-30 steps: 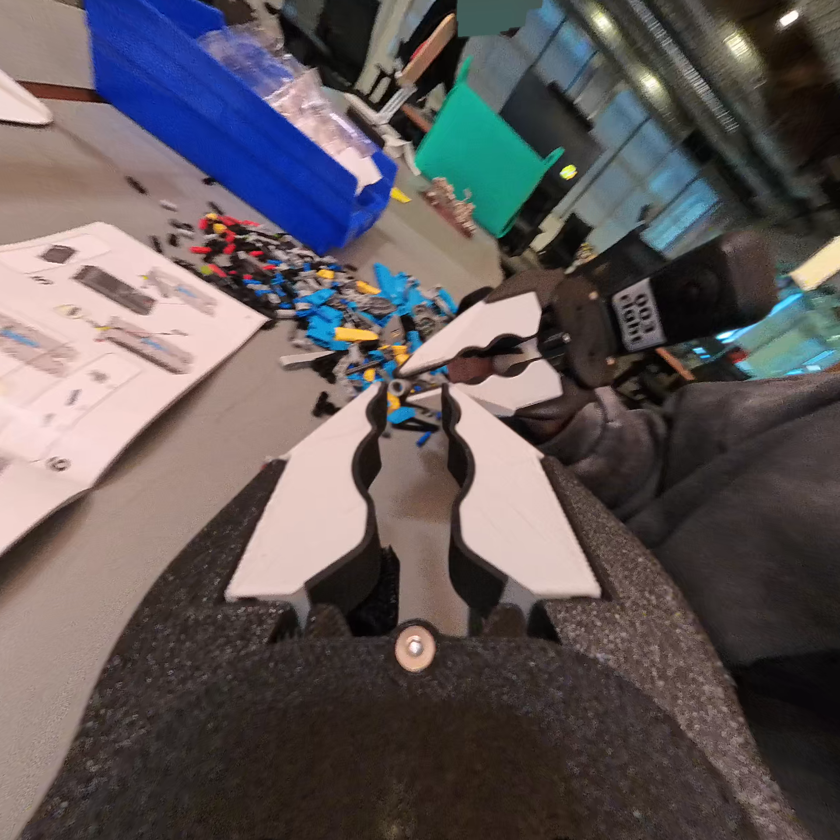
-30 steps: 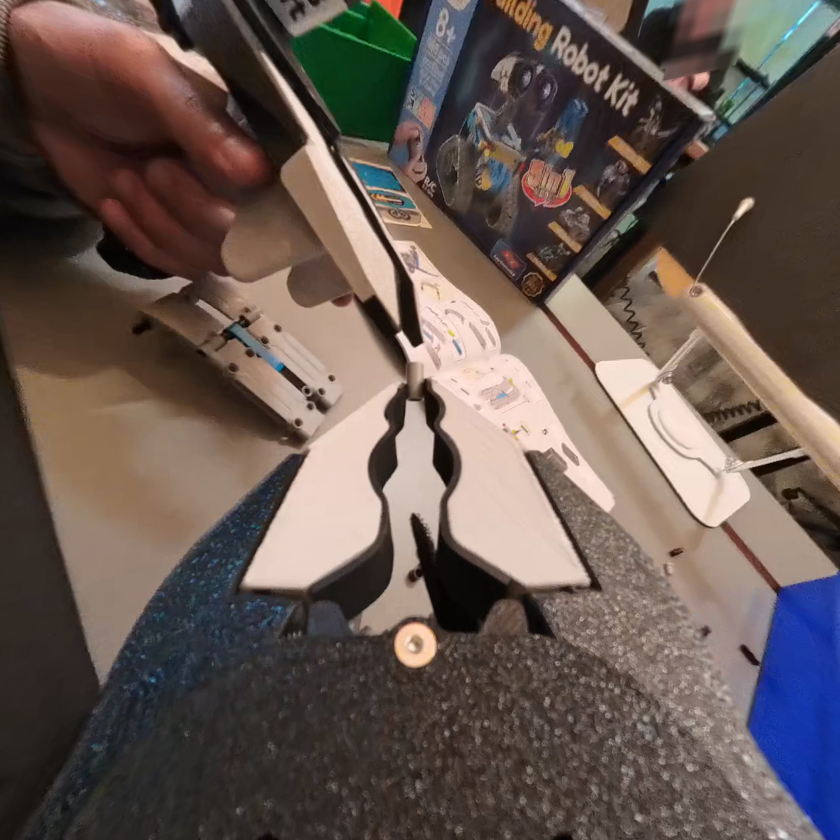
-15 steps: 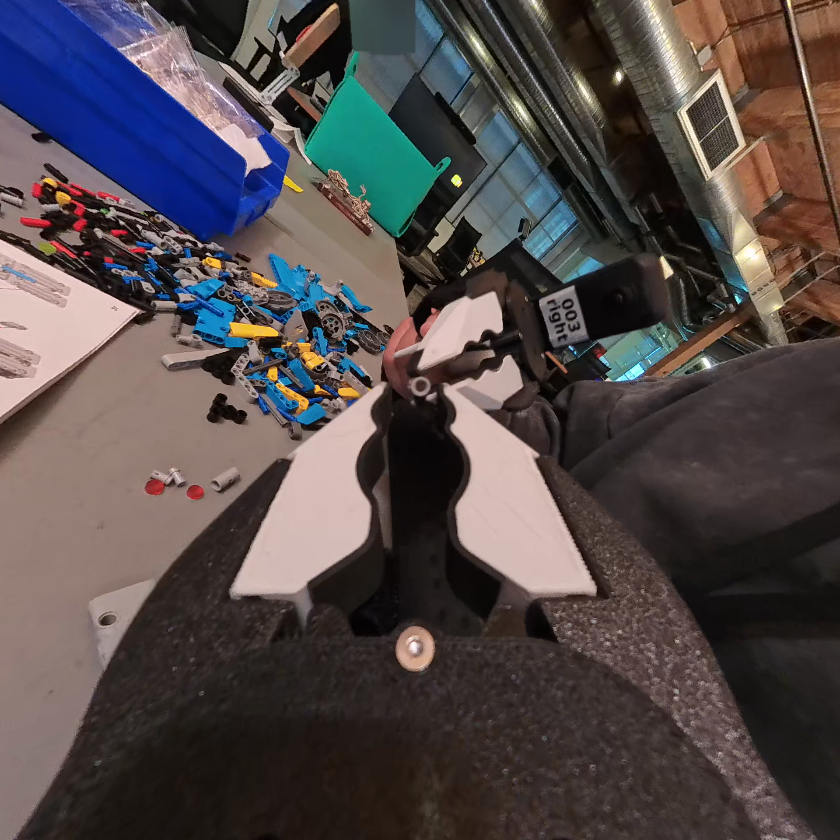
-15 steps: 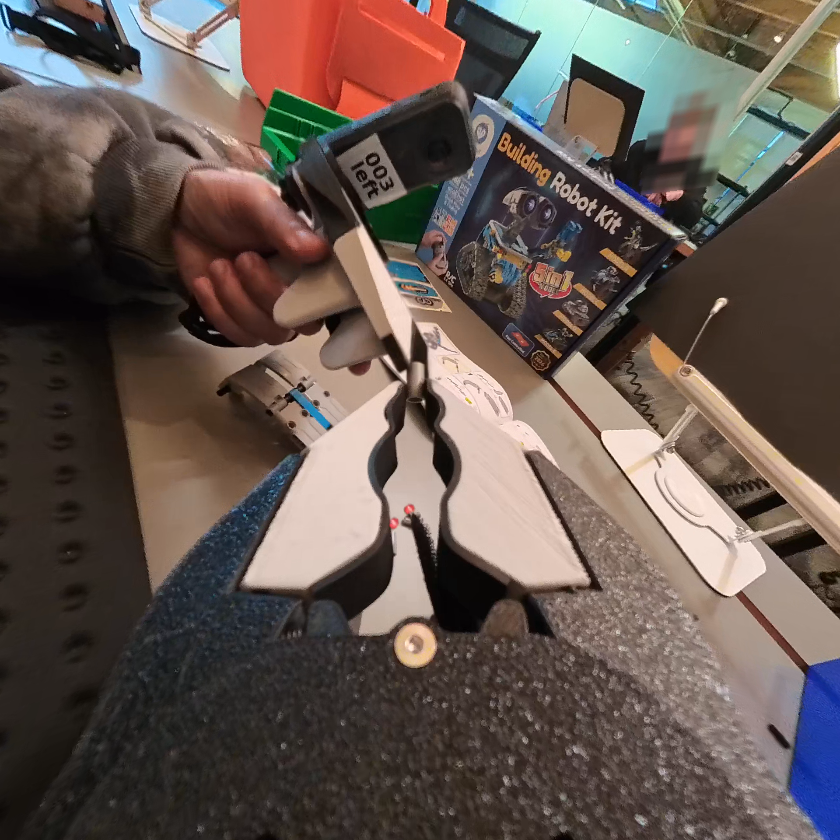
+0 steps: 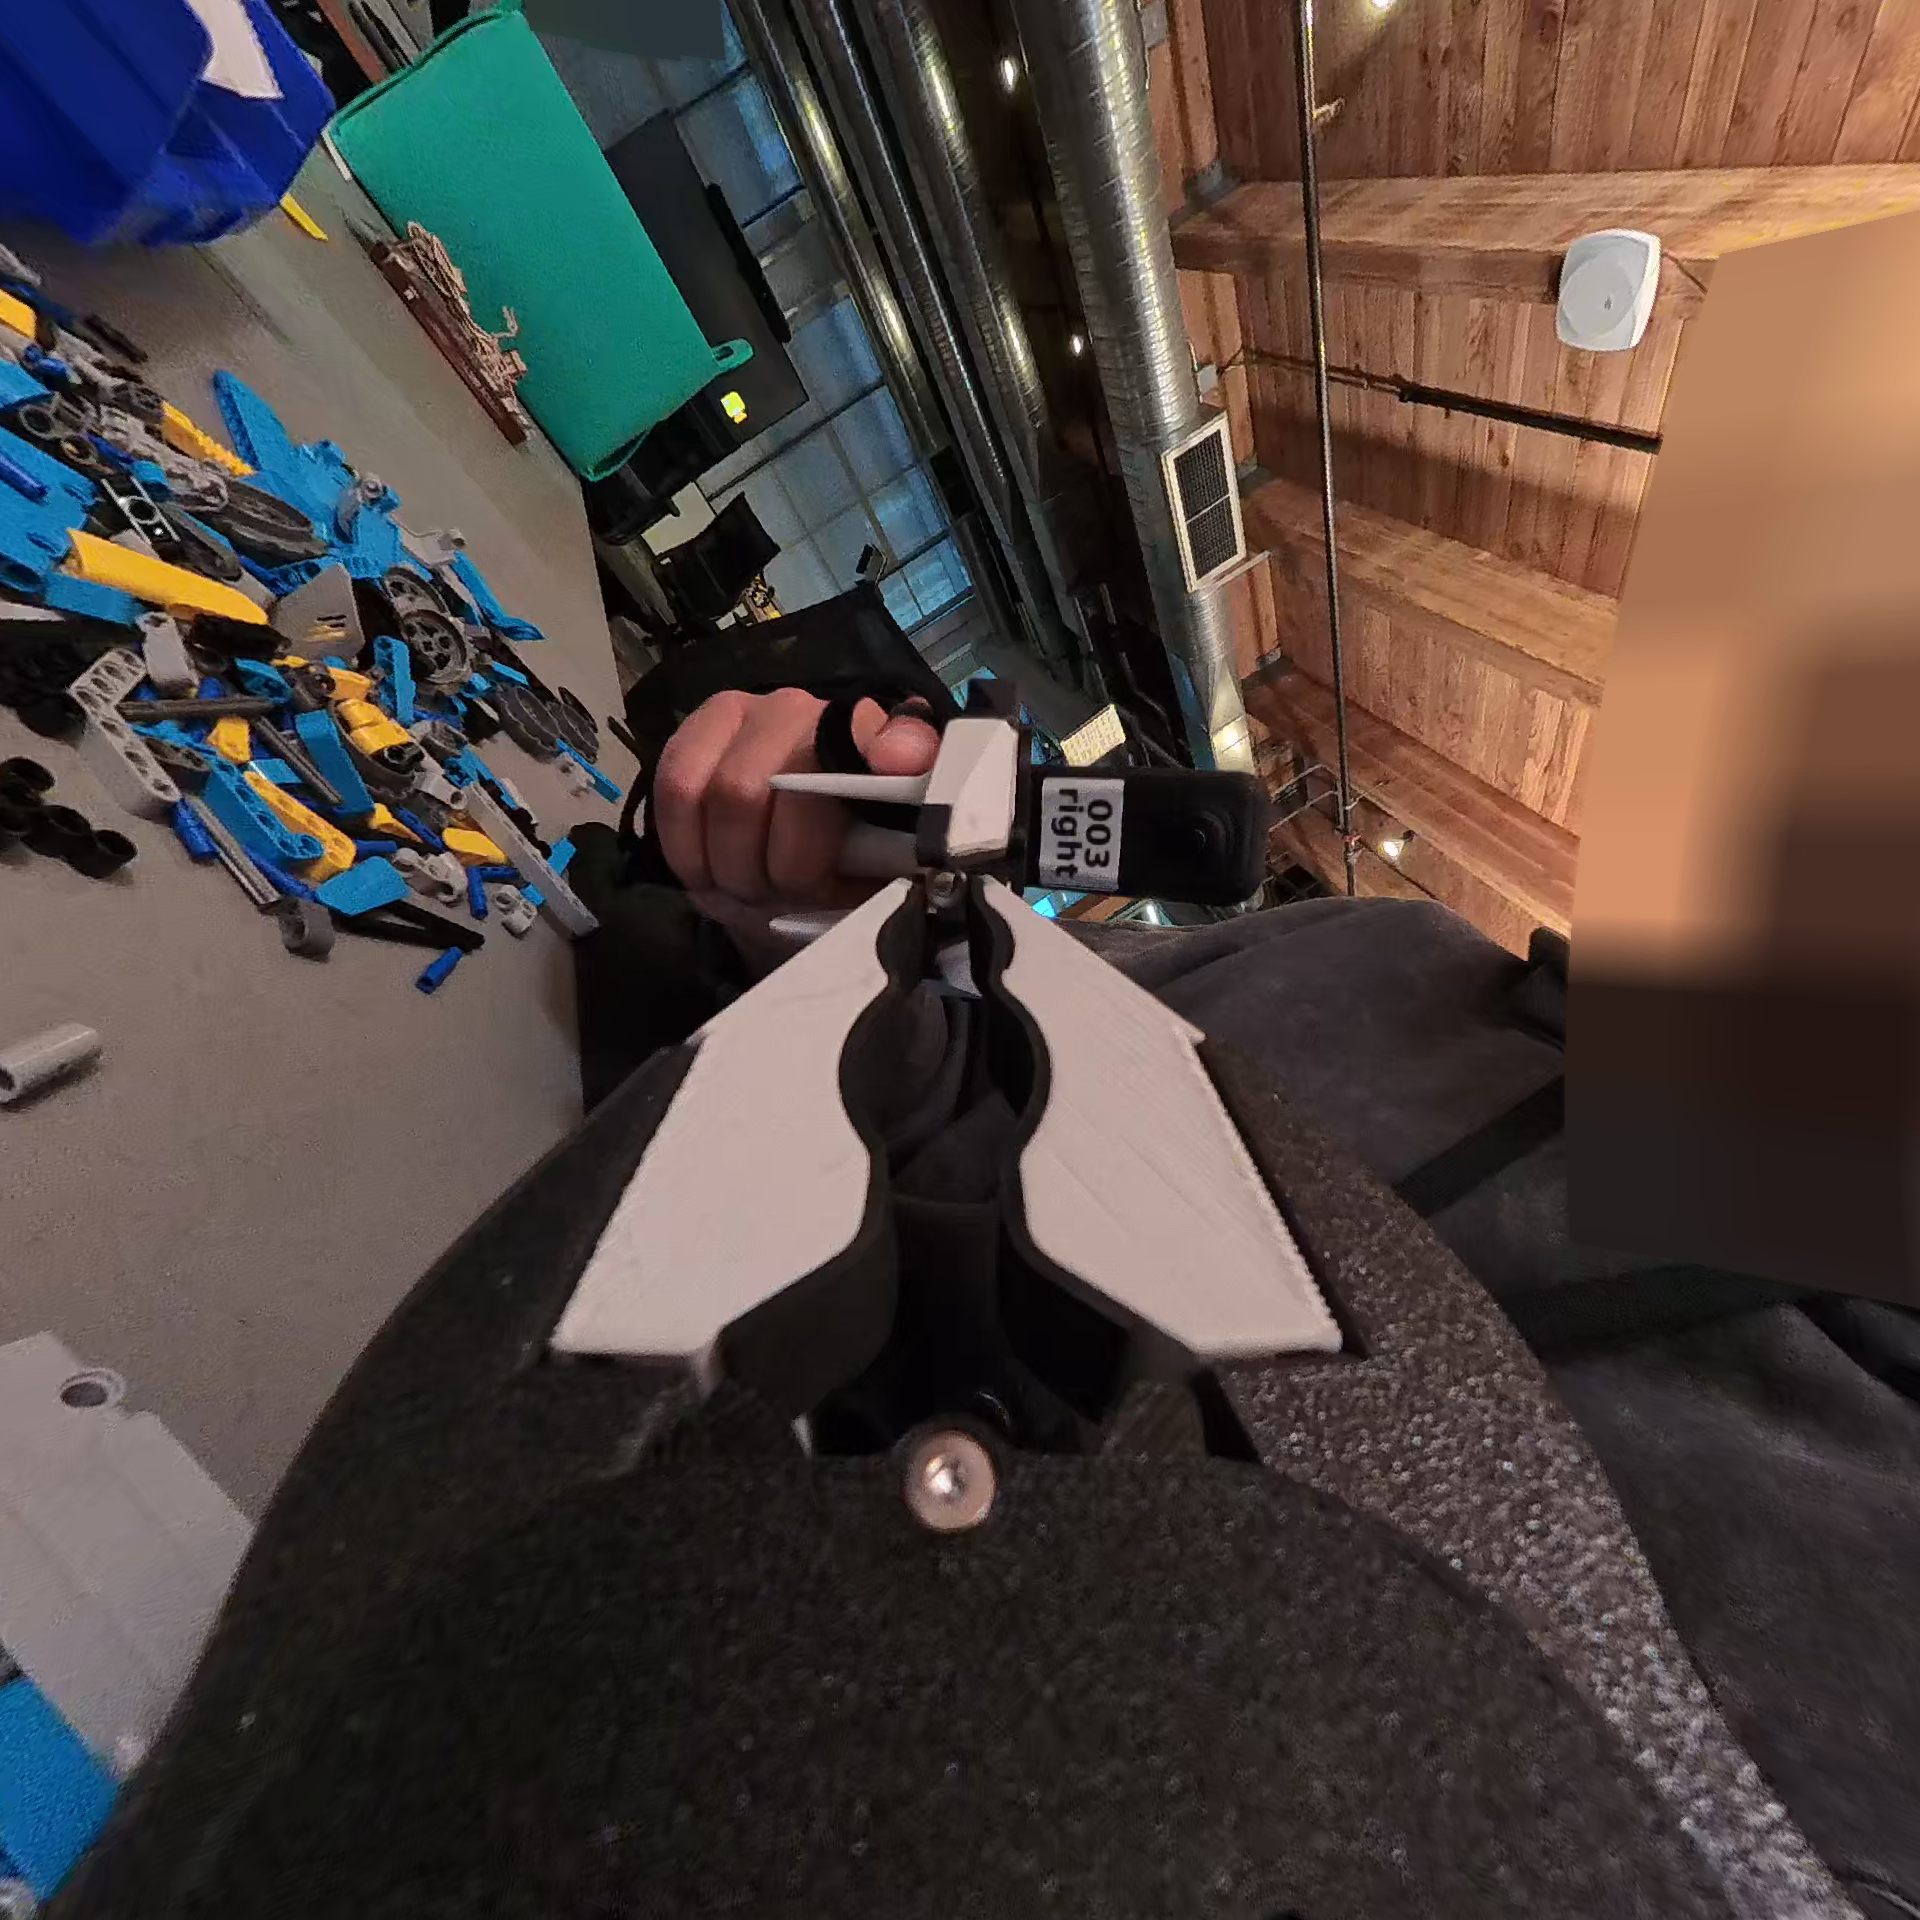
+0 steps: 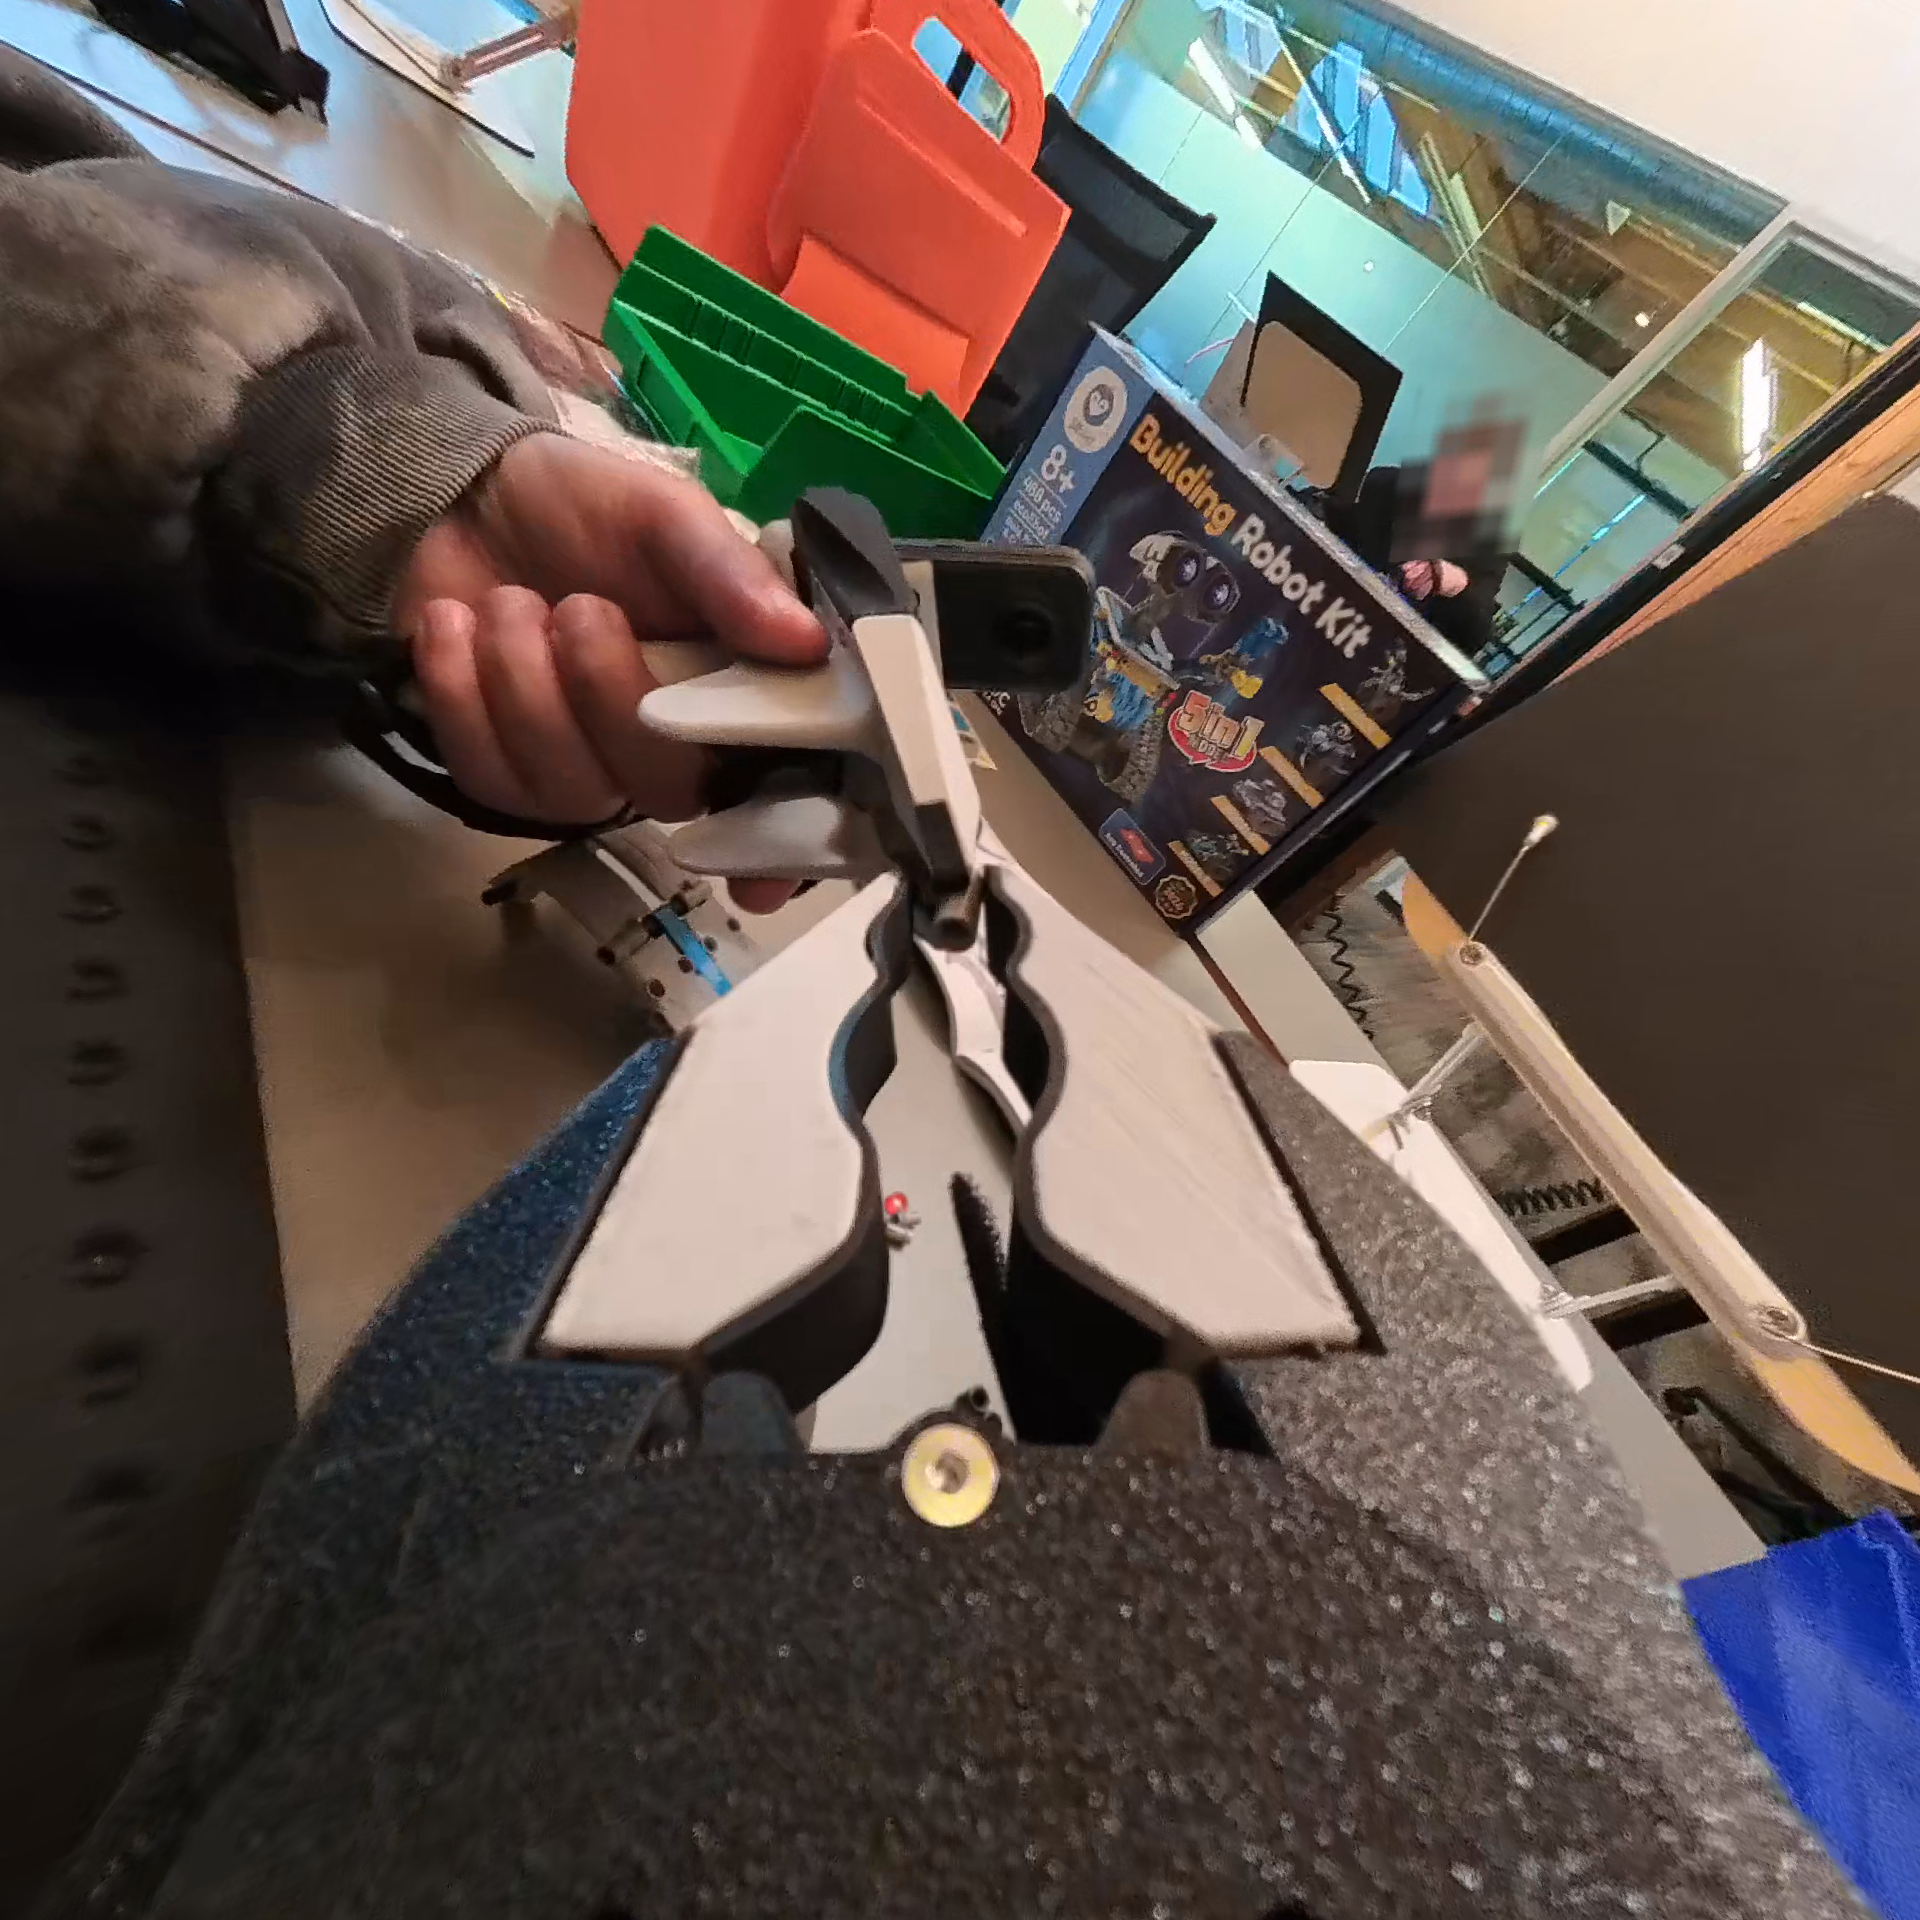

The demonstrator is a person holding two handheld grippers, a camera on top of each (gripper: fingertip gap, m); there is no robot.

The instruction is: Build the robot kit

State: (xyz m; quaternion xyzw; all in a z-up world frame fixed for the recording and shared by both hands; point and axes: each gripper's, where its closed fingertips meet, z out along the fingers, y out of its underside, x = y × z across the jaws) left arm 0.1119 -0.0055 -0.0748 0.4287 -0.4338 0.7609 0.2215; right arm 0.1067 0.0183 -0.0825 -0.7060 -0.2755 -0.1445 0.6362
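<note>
My left gripper (image 5: 945, 902) and right gripper (image 6: 951, 902) are held above the table and meet tip to tip. A small grey tube-shaped piece (image 6: 956, 920) sits pinched between the right gripper's tips. It also shows in the left wrist view (image 5: 943, 889), between the left gripper's tips. Both pairs of jaws stand nearly closed on it. The right gripper (image 5: 966, 821) faces the left camera, held by a hand (image 5: 738, 800). The left gripper's fingers (image 6: 914, 717) come down from the upper left onto the piece, held by a hand (image 6: 561, 675) in a grey sleeve.
A pile of blue, yellow, grey and black building parts (image 5: 260, 675) lies on the grey table (image 5: 312, 1122). A part-built grey assembly (image 6: 665, 935) lies under the left hand. A kit box (image 6: 1226, 665), green bin (image 6: 790, 416), orange containers (image 6: 810, 177) and blue bin (image 5: 125, 104) stand around. The grippers are tip to tip, or close to it.
Both grippers have risen off the table and tilted upward, staying tip to tip on the small grey piece. The left view has swung from the table and paper toward the ceiling.
</note>
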